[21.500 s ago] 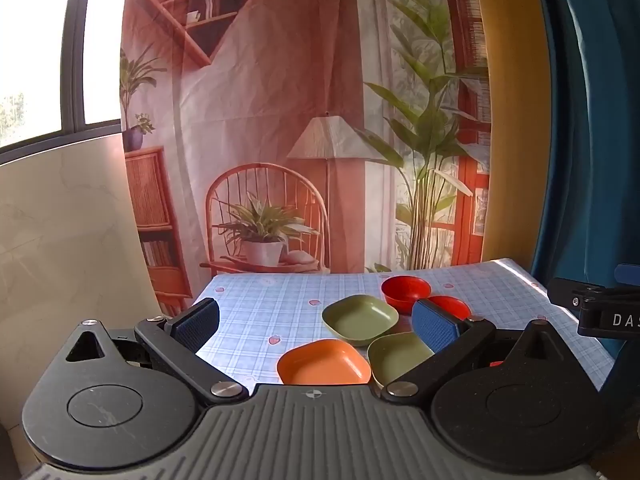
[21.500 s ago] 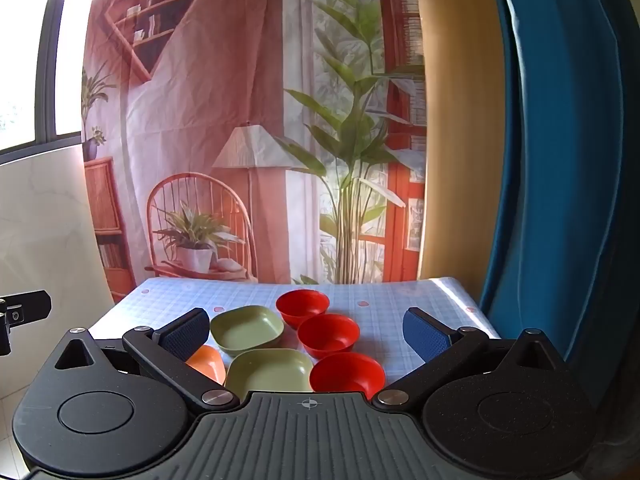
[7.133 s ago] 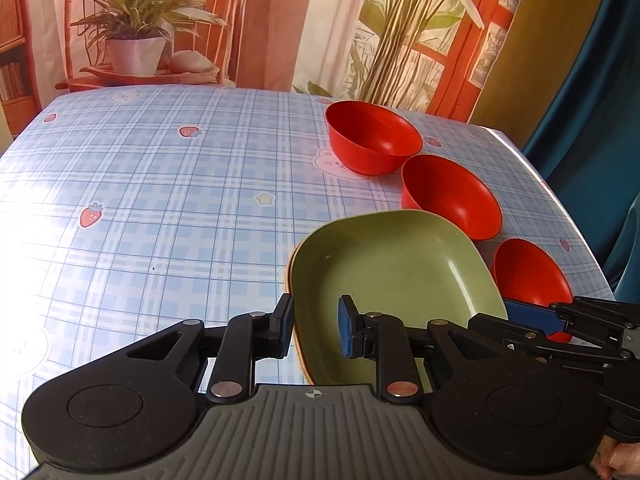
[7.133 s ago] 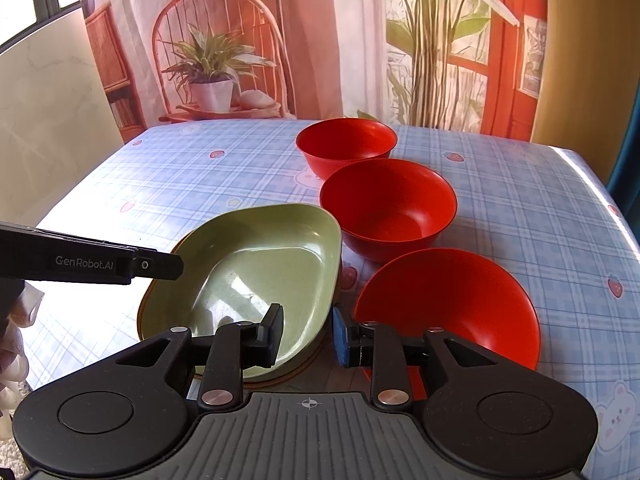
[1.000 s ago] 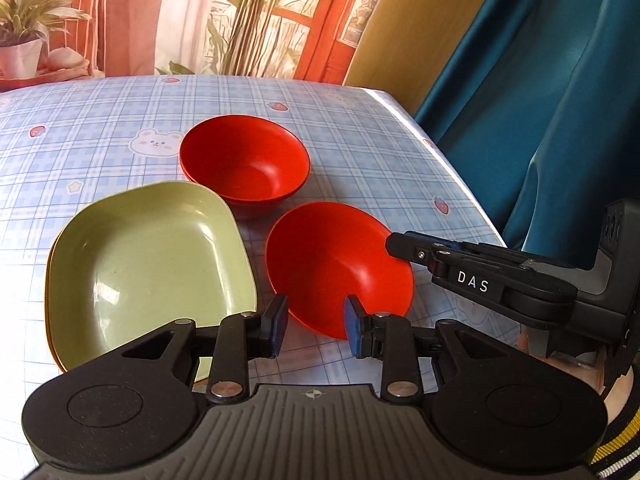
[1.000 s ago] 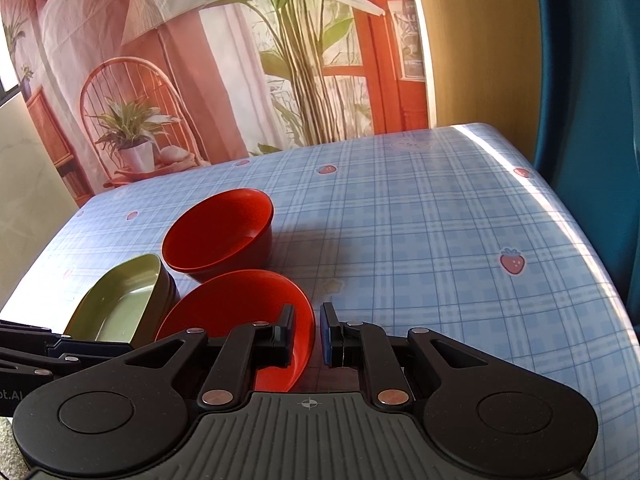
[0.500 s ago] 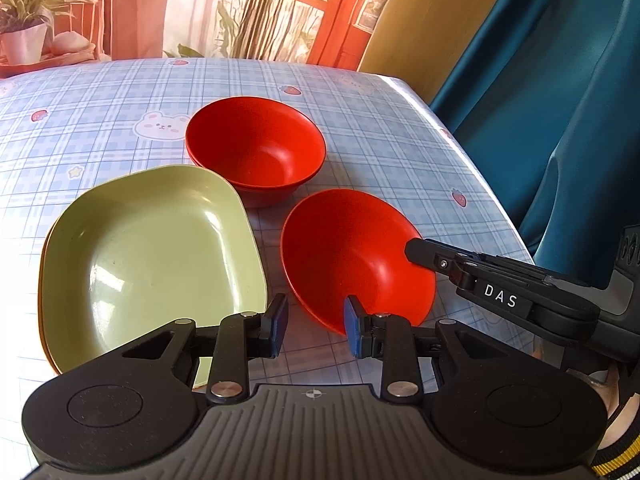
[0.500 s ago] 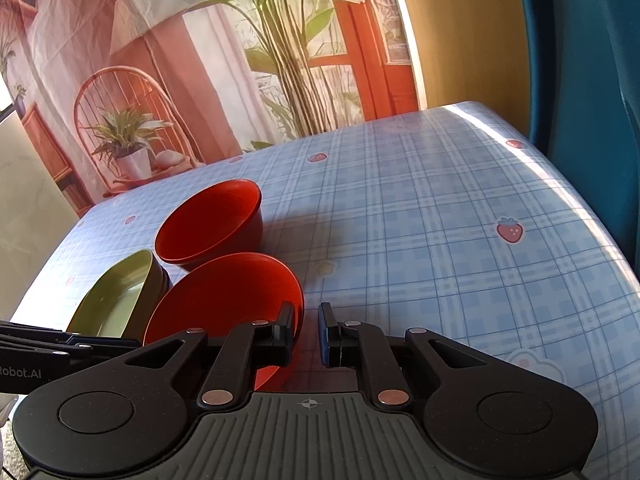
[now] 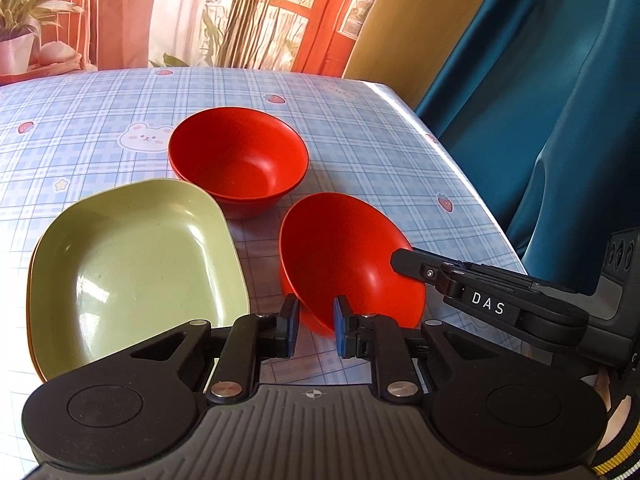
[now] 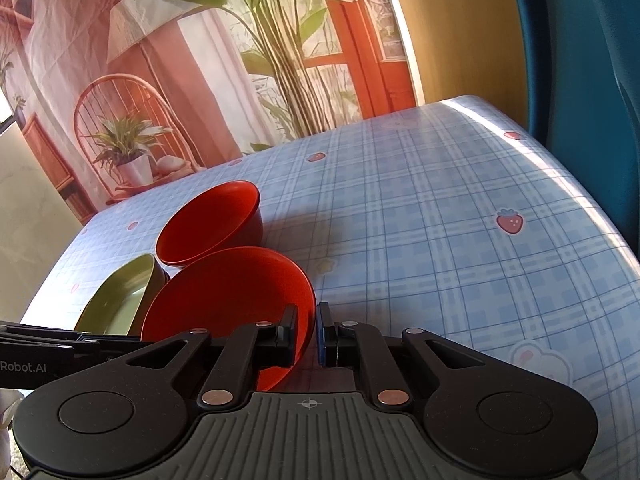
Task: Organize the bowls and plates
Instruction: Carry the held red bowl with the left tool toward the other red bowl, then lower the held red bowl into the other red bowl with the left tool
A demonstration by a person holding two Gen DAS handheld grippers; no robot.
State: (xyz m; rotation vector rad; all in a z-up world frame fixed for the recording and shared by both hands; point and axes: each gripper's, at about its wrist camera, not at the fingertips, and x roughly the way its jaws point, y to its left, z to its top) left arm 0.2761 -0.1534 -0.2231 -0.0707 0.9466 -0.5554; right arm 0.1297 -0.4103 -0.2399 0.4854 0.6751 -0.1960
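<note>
Bright daylight, glare on green plate [image 9: 132, 264], sunlit tablecloth [image 10: 460, 216] edge, sharp focus, fisheye bending at borders.

White letters "DAS" stand on the side of the right gripper [image 9: 404, 258] in the left wrist view. "Robot.AI", cut off at the frame edge, stands on the left gripper [image 10: 86, 338] in the right wrist view.

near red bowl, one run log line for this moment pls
near red bowl: tilted, rim pinched by both | left gripper: shut on rim | right gripper: shut on rim | stacked red bowls: behind | green plate: beside
</note>
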